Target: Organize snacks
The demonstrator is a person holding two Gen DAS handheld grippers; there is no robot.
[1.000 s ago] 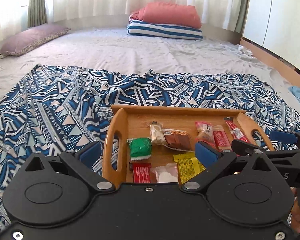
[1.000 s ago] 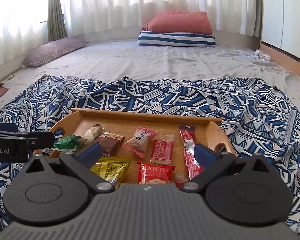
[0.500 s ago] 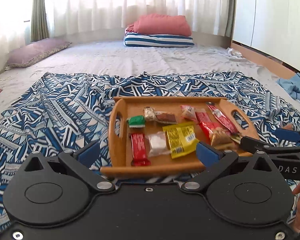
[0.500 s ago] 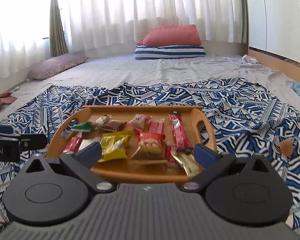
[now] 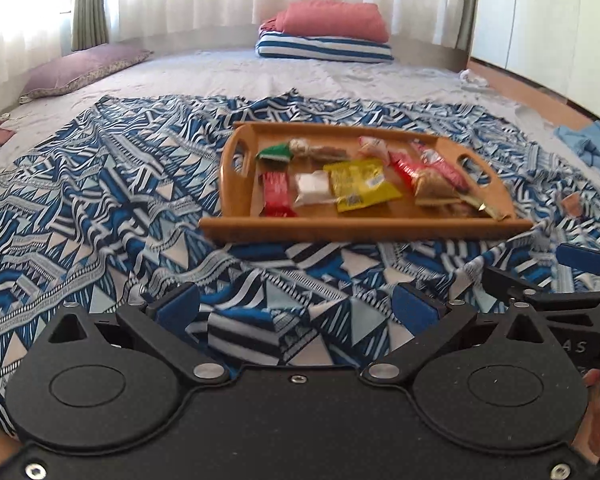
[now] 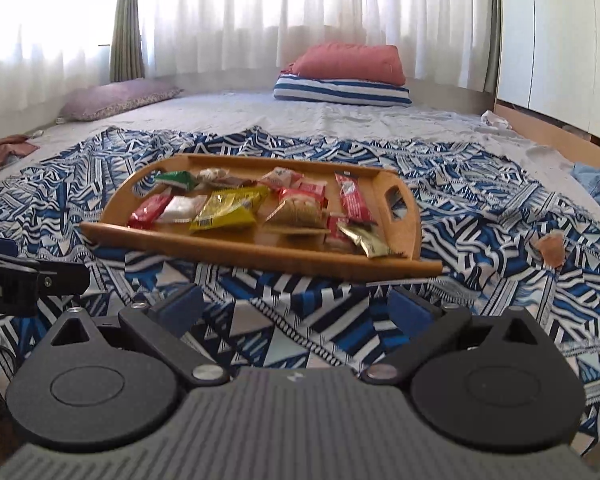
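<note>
A wide grey-sheeted bed [image 6: 284,116] fills the room, and a blue-and-white geometric-patterned cloth [image 5: 80,208] covers its near half. On the cloth sits a rectangular wooden tray with cut-out handles [image 6: 256,250], with bare cloth on all sides and a broad open strip between its near rim and both grippers. Wrapped snacks lie flat inside the tray: a yellow foil packet [image 5: 358,184] near the middle, a red bar wrapper [image 5: 276,194] at the left, and a gold wrapper [image 6: 366,240] that overhangs the near right corner. Their print is too blurred to read. The left gripper [image 5: 296,308] and right gripper [image 6: 296,306] hover over the cloth, fingers spread, empty.
</note>
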